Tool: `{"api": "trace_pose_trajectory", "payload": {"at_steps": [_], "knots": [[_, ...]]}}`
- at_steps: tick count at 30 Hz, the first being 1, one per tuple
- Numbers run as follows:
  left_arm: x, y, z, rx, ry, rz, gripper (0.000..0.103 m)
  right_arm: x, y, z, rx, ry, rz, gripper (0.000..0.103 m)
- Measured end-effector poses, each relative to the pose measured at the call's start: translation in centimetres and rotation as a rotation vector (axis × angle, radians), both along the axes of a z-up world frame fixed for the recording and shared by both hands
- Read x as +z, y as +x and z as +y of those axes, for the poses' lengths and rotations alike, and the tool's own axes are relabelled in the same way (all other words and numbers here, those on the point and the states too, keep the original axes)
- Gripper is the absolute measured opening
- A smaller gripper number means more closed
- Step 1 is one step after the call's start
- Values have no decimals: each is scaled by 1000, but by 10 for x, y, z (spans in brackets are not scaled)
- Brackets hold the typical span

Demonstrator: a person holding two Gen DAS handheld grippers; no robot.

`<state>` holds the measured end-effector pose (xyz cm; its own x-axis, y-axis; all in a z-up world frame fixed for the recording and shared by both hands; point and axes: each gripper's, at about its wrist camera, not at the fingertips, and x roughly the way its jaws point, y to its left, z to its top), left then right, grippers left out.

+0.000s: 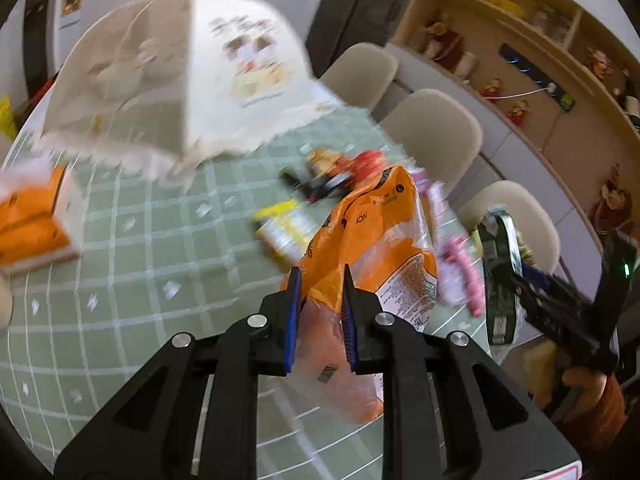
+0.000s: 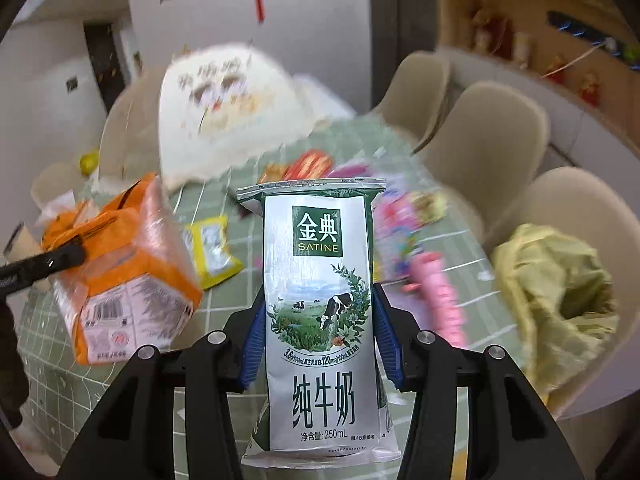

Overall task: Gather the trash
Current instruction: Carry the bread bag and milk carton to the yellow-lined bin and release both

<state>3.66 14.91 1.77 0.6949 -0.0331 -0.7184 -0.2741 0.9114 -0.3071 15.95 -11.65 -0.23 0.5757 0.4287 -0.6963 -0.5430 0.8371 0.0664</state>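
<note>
Looks like the pickup part of the trash run is mostly sorted, both hands are loaded. Left gripper [image 1: 320,280] is pinched nearly shut on a crumpled orange bag [image 1: 372,240], held up off the green checked bench [image 1: 132,280]. Right gripper [image 2: 318,320] has a milk carton [image 2: 320,312] upright between its pads, jaws fairly wide since the carton fills the gap, and the pads look to be touching its sides

My guess for the next move: both pieces need to go into some bin or sack. The yellowish bag [image 2: 560,288] slumped on a chair at the right could be it, can't say for sure. Still on the bench: a yellow wrapper [image 2: 212,248], a pink thing [image 2: 436,292] and some red packets [image 1: 360,164] further back, all blurry

View differences: the right wrist cam shows the carton label and that yellowish bag, which the left cam doesn't. The left cam shows the right gripper from the side at its right edge, plus a tissue box [image 1: 28,220] at the left and the mesh food cover [image 1: 180,80]
</note>
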Motion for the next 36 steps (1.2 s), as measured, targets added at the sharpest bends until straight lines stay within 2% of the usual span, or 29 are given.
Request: {"api": "trace_pose_trajectory", "payload": {"at_steps": [4, 10, 13, 18, 21, 27, 30, 32, 36], "knots": [[33, 39, -32, -63, 5, -83, 18, 30, 0, -55, -85, 14, -111, 46], [71, 109, -103, -176, 30, -179, 18, 50, 10, -138, -211, 6, -175, 46], [77, 145, -144, -231, 62, -201, 18, 52, 18, -182, -287, -15, -204, 46], [68, 204, -225, -348, 116, -185, 18, 44, 40, -259, -421, 26, -180, 46], [53, 238, -277, -442, 177, -172, 18, 35, 46, -290, -474, 58, -175, 46], [-8, 311, -362, -533, 342, -25, 18, 8, 66, -342, -533, 96, -149, 46], [-43, 333, -393, -594, 414, 63, 18, -6, 80, -366, -555, 121, -114, 46], [-71, 351, -409, -632, 390, 170, 18, -15, 92, -382, -571, 137, -85, 46], [-103, 376, -433, -645, 315, 279, 18, -34, 114, -400, -582, 155, -15, 46]]}}
